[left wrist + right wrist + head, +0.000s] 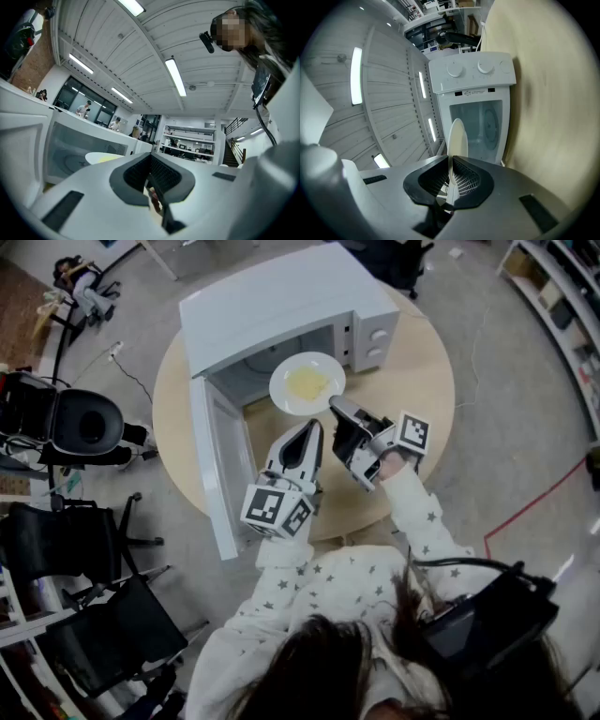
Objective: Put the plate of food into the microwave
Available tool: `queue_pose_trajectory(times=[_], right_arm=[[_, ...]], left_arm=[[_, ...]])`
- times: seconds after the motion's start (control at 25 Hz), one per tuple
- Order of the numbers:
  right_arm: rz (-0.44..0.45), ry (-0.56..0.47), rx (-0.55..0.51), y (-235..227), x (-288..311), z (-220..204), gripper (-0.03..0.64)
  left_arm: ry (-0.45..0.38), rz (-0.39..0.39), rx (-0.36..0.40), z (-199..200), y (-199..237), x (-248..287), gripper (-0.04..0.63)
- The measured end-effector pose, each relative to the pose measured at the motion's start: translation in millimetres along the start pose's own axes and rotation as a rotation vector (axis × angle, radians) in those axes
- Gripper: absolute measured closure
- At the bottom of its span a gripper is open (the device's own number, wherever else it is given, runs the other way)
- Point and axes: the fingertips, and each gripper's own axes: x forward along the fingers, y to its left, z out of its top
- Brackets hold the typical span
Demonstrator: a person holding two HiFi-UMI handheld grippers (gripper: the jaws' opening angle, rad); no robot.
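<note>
Plate of food (307, 382), at microwave (281, 306) mouth
My right tongs (336, 407) clamp its rim, left tongs (313, 427) together; next: slide inside

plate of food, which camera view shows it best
The head view: it looks down on the whole plate and its yellow food, rim pinched by the right gripper at the open microwave. The right gripper view shows it edge-on between the jaws; the left gripper view shows only a sliver.
</note>
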Motion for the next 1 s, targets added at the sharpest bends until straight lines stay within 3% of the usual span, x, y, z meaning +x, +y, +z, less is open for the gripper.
queue_pose_trajectory(times=[0.2, 0.52, 0.72, 1.0], right_arm=[[-0.03, 0.041, 0.009, -10.6, 7.0, 14.2, 0.594], [-0.08, 0.075, 0.06, -38.7, 60.9, 46.4, 0.594], [-0.116, 0.096, 0.035, -59.3, 81.4, 54.3, 0.594], [-0.16, 0.044, 0.047, -91.8, 108.3, 67.6, 0.594]], left_arm=[[-0.015, 0.058, 0.007, -4.7, 11.4, 12.5, 0.594], [-0.021, 0.199, 0.014, -5.0, 66.3, 34.7, 0.594], [-0.014, 0.233, 0.008, -20.7, 91.4, 45.7, 0.594], [0.016, 0.265, -0.033, -39.0, 133.9, 54.7, 0.594]])
